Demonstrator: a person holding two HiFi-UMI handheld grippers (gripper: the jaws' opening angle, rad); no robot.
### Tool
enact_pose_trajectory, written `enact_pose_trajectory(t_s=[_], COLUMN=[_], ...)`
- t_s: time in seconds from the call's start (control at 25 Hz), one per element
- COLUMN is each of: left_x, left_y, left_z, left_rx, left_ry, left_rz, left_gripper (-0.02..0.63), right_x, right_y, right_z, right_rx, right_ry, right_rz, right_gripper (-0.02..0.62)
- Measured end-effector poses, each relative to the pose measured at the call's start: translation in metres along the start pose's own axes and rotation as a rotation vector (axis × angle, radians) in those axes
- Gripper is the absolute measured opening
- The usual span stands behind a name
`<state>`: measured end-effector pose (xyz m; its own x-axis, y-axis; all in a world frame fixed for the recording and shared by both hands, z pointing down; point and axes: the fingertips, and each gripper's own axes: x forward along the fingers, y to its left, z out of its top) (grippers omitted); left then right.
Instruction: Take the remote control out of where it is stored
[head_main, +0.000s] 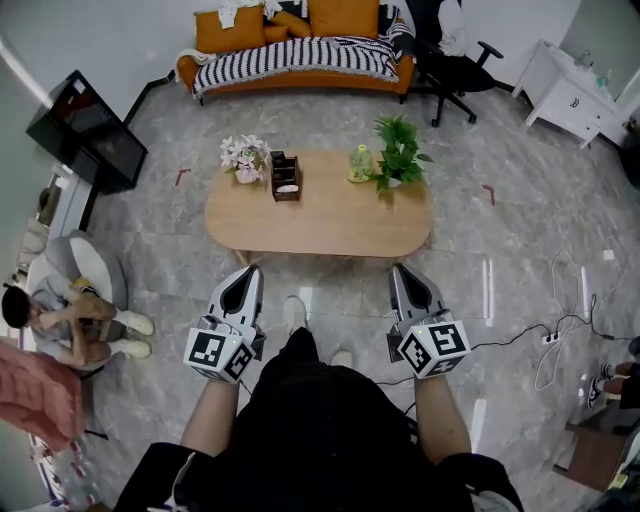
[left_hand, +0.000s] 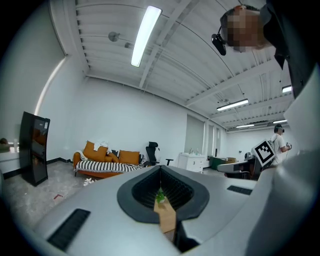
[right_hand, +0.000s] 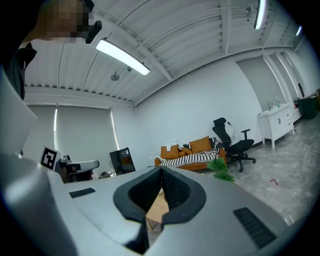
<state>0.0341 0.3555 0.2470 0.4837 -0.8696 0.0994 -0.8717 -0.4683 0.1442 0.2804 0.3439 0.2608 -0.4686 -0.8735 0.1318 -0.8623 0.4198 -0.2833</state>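
A dark wooden organiser box (head_main: 285, 176) stands on the oval wooden coffee table (head_main: 330, 225), left of centre. A pale object (head_main: 287, 188) lies in its front compartment; I cannot tell whether it is the remote control. My left gripper (head_main: 247, 271) and right gripper (head_main: 400, 268) hang side by side short of the table's near edge, both pointing toward it. Both are shut and hold nothing. In the left gripper view the gripper (left_hand: 160, 168) frames a sliver of the table (left_hand: 165, 216). In the right gripper view the gripper (right_hand: 161, 170) has its black pads meeting.
Pink flowers (head_main: 245, 155), a green jar (head_main: 360, 164) and a potted plant (head_main: 401, 150) share the table. An orange sofa (head_main: 300, 45) and an office chair (head_main: 452, 62) stand behind it. A person (head_main: 70, 315) sits at the left, and cables (head_main: 560, 335) lie on the floor at right.
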Motion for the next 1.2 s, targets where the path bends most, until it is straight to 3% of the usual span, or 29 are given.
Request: enact_pose_trajectory(t_s=[0.24,0.36,0.68,1.0,1.2], left_x=[0.048,0.070,0.110,0.124,0.130], left_y=[0.059,0.097,0.189,0.266,0.291], left_z=[0.014,0.023,0.042,0.038,0.017], left_rx=[-0.016,-0.089,-0.093,-0.093,-0.112], left_ry=[-0.034,-0.057,-0.078,-0.055,0.001], left_rz=[-0.015,-0.014,-0.005,0.043,0.045], left_gripper=[0.008,0.008,0.008,0.008,0.008], right_x=[0.057,0.102,0.223,0.288,0.311], right_y=[-0.003,-0.001,0.055,0.073,0.077], right_z=[0.014,0.026,0.047,0.026,0.007], right_rx=[-0.045,-0.070,-0.195,-0.175,-0.169], right_ry=[0.015,0.030,0.057,0.093,0.146], right_rz=[-0.031,-0.036,0.088,0.115,0.116], right_gripper=[0.008,0.007,0.007,0.008,0.008])
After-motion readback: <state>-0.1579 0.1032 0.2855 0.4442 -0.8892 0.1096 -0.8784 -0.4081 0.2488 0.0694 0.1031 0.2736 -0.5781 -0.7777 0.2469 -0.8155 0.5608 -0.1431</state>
